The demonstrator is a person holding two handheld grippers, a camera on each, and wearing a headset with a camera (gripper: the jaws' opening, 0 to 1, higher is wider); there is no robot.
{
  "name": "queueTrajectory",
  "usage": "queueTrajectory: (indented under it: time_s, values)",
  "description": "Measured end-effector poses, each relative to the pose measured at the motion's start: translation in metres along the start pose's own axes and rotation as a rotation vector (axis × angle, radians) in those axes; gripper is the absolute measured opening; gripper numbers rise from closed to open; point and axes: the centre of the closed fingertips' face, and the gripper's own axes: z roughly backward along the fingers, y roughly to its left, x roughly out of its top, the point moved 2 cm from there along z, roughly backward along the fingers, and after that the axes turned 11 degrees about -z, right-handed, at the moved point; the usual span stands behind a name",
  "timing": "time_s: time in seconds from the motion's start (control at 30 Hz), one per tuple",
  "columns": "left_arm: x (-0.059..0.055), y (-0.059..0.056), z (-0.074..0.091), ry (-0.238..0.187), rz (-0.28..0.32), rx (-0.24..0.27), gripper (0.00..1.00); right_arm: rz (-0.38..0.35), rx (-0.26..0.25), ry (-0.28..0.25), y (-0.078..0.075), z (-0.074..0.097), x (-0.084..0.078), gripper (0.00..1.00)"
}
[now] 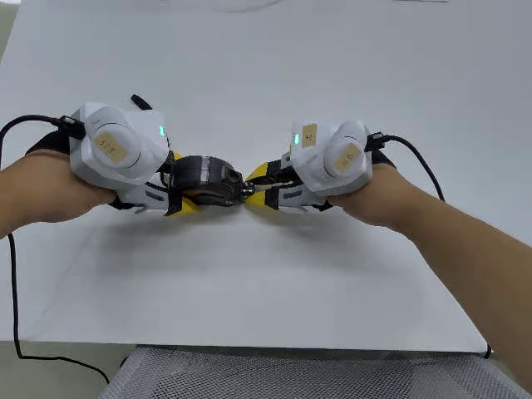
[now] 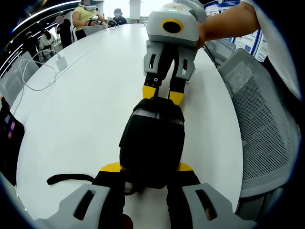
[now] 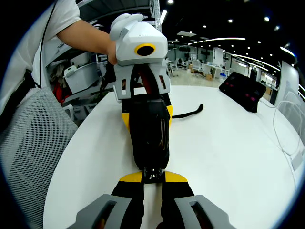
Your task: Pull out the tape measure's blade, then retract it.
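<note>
I read white tabletop [image 1: 349,75] under and beyond both pairs of jaws | grey mesh chair [image 2: 259,119] right of the jaws of the left gripper [image 2: 147,168] | dark ceiling [image 3: 200,12], spotlights [image 3: 230,21] above the jaws of the right gripper [image 3: 153,179], office desks [image 3: 202,67] beyond.

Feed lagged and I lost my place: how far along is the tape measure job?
Done: the left gripper has its fingers clamped on the tape measure case, and the right gripper has its fingers pinching the blade tip at the case mouth. In hand: the pull looks barely begun, with hardly any blade showing. Left: drawing the blade out, then retracting it.
</note>
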Motion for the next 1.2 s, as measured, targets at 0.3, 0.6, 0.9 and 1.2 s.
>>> queueTrajectory:
  time_s: [0.3,0.6,0.9,1.2]
  values:
    - [0.0,0.0,0.0,0.003,-0.003,0.001,0.29,0.001,-0.006,0.017,-0.003,0.009,-0.007,0.09]
    - [0.0,-0.001,0.0,0.001,0.001,-0.002,0.29,-0.001,-0.019,0.026,-0.002,0.018,-0.011,0.09]
    - [0.0,-0.001,0.0,0.006,0.001,-0.004,0.29,0.008,-0.033,0.037,-0.003,0.025,-0.014,0.09]
    - [-0.001,-0.001,0.0,0.007,0.0,-0.005,0.29,0.008,-0.041,0.048,-0.004,0.031,-0.017,0.09]
